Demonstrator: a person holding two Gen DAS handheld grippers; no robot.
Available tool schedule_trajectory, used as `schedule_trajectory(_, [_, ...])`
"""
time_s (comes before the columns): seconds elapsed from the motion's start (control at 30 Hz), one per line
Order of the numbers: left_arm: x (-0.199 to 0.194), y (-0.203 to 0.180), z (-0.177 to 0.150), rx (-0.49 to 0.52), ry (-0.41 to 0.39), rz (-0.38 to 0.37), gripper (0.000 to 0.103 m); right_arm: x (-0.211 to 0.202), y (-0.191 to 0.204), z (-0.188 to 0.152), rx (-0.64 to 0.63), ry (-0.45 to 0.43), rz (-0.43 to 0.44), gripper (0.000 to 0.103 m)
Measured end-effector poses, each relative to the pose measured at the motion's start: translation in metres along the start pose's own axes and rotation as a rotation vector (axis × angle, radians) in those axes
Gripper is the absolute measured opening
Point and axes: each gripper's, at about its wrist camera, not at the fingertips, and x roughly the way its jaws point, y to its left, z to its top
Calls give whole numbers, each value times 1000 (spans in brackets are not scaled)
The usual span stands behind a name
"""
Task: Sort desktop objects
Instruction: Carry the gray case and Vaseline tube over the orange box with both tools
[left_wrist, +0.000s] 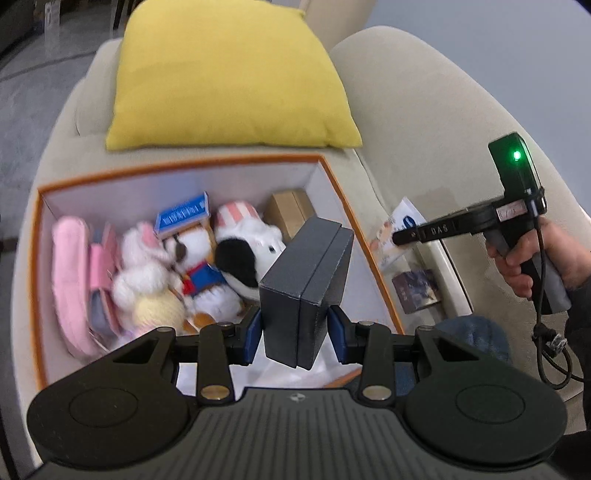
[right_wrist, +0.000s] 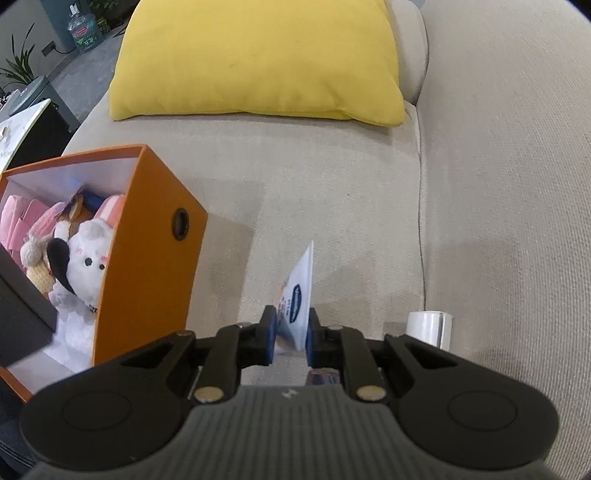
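A beige fabric sofa (right_wrist: 332, 177) fills both views, its seat carrying a yellow cushion (right_wrist: 258, 55) at the top of the frame and an orange storage box (right_wrist: 147, 258) at lower left, packed with plush toys (left_wrist: 207, 266). The left tongs (left_wrist: 295, 330) are clamped on a dark grey box (left_wrist: 306, 288) held above the storage box. The right tongs (right_wrist: 291, 332), nearly closed, pinch a white sachet (right_wrist: 297, 295) over the seat. Grey floor (left_wrist: 22, 122), a potted plant (right_wrist: 18, 62) and a water bottle (right_wrist: 83, 31) show at upper left.

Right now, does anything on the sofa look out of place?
Yes. A small dark box and a white roll lie loose on the sofa, outside the orange box that holds the other things.
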Motion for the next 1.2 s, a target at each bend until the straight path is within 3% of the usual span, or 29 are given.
schedule_trajectory(0.17, [16,4,-9,-52,63,4,44,-6,2,0,-17,-26,-1,14])
schedule_trajectory(0.6, [51,15,-2,-111,180,38,42,-130,72,0,-191,-306,146,14])
schedule_trajectory(0.73, [50,14,4,-99,182,37,40,-107,110,-1,-315,-255,122,14])
schedule_trajectory(0.87, [53,13,3,-80,181,51,36,-71,138,-4,-428,-212,26,14])
schedule_trajectory(1.0, [58,14,0,-86,185,17,36,-44,151,-4,-502,-146,-12,14])
schedule_trajectory(1.2, [64,15,-2,-82,165,-30,36,-19,160,-6,-577,-119,-118,14])
